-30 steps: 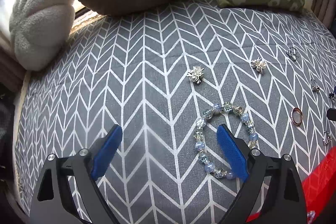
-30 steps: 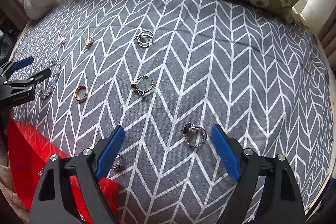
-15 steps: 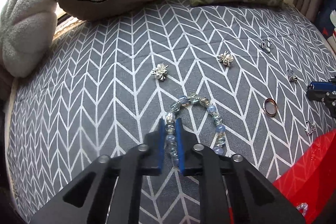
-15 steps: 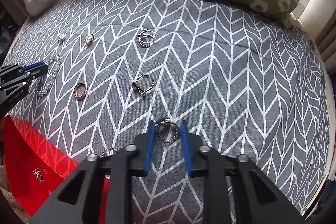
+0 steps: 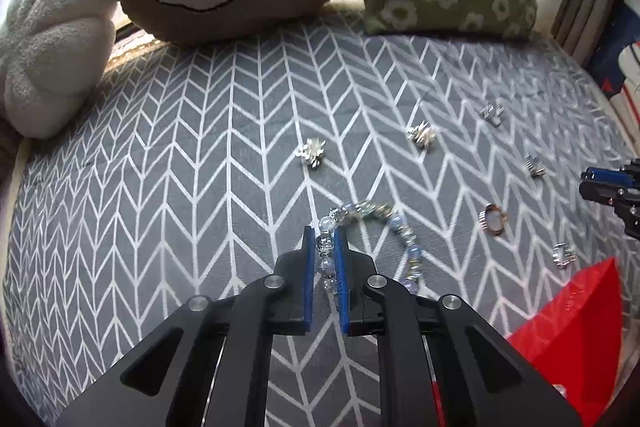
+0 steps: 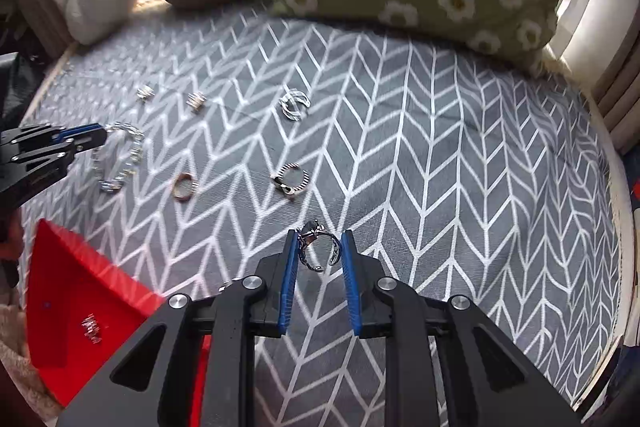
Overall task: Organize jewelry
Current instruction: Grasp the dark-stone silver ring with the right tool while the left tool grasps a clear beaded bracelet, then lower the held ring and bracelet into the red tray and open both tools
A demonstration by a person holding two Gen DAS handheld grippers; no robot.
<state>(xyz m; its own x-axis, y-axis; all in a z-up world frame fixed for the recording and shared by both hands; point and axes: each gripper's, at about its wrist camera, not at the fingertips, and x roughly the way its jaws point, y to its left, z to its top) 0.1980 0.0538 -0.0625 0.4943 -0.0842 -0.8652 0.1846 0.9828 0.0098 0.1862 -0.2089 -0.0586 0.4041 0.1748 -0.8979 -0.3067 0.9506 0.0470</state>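
Both my grippers clamped on jewelry, red tray low in frame

My left gripper [image 5: 325, 241] pinches the beaded bracelet [image 5: 374, 227], whose loop trails right of the pads across the grey chevron cover [image 5: 200, 167]; the red tray [image 5: 572, 331] sits lower right of that view. My right gripper [image 6: 319, 247] holds a dark-stone ring [image 6: 318, 247] upright between its pads, the same tray lower left, and I judge this arm nearer it

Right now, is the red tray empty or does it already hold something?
Not empty. In the right wrist view, the red tray holds one small silvery piece on its floor. Too blurred to tell which kind of jewelry it is.
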